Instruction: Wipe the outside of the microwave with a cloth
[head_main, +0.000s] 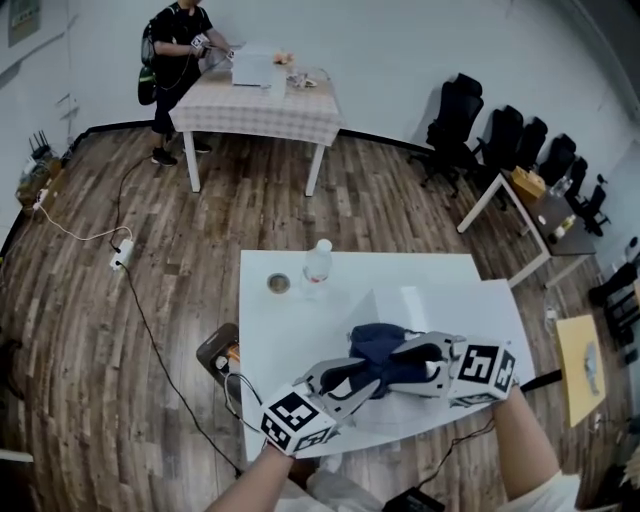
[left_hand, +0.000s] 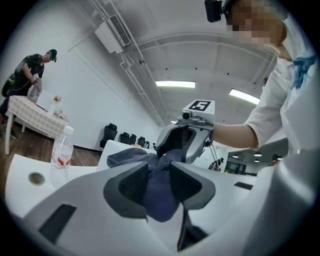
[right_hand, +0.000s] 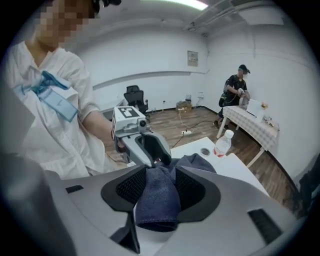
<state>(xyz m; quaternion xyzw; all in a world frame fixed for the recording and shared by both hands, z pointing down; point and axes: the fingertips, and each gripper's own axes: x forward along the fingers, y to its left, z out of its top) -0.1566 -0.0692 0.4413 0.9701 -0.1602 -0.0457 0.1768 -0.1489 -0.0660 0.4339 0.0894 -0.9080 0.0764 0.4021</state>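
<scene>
Both grippers are over the near-right part of the white table, nose to nose, with the dark blue cloth strung between them.

Left gripper: jaws about half apart. The cloth is bunched in the gap, touching both pads, with a fold hanging below them.

Right gripper: jaws a bit wider. The folded cloth fills the gap against both pads, loose end drooping underneath. I can't tell how hard either gripper pinches.

You hold the left gripper level; the right one tilts down toward the table.

The rest of the cloth is heaped just past the fingertips on a white box that takes up the table's right half. I can't tell whether that box is the microwave.

A clear bottle with a red label stands upright near the table's far edge. A small round disc lies just left of it. Both are well apart from the cloth.

A cable runs off the table's left side across the wood floor.
</scene>
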